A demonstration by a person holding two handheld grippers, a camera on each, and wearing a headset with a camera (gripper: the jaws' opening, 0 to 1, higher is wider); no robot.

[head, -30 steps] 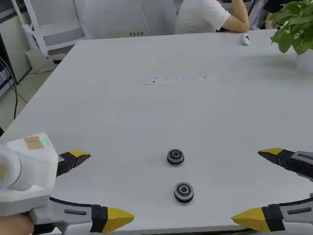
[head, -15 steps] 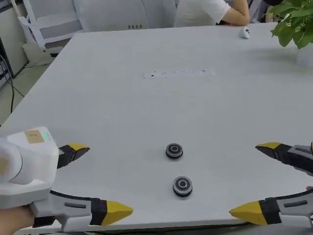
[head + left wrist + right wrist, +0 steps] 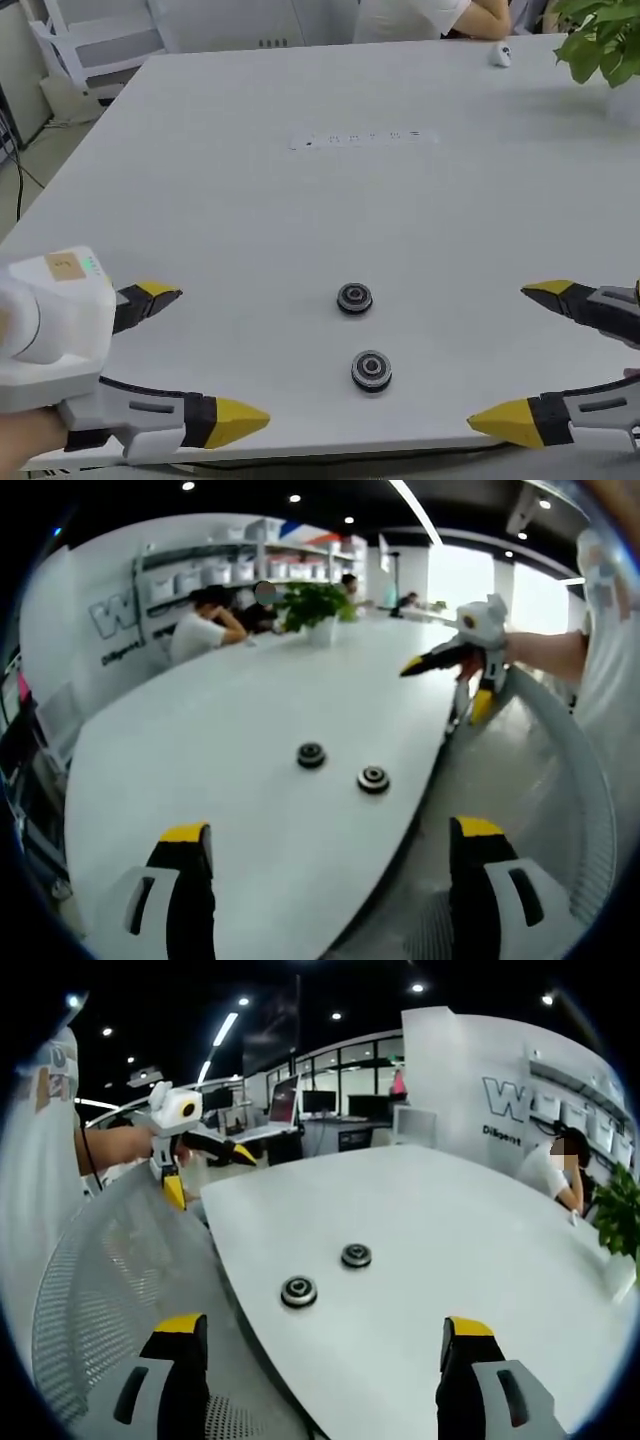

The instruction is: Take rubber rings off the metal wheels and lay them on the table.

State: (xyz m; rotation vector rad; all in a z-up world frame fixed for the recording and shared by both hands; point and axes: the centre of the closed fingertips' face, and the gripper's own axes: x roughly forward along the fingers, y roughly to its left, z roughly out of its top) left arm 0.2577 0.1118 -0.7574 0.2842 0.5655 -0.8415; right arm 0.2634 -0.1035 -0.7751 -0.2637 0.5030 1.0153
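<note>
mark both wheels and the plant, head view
near wheel (image 3: 371,370), head view, on its hub.
far wheel (image 3: 354,298), head view, on its hub.
plant (image 3: 603,40), head view, on its leaves.

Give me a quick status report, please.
Left gripper open, right gripper open. Near wheel, far wheel on table, rings on. Nothing in the way.

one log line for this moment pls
phase: pre-grasp | left gripper open | right gripper open | two small round metal wheels wearing black rubber rings, untouched on white table
</note>
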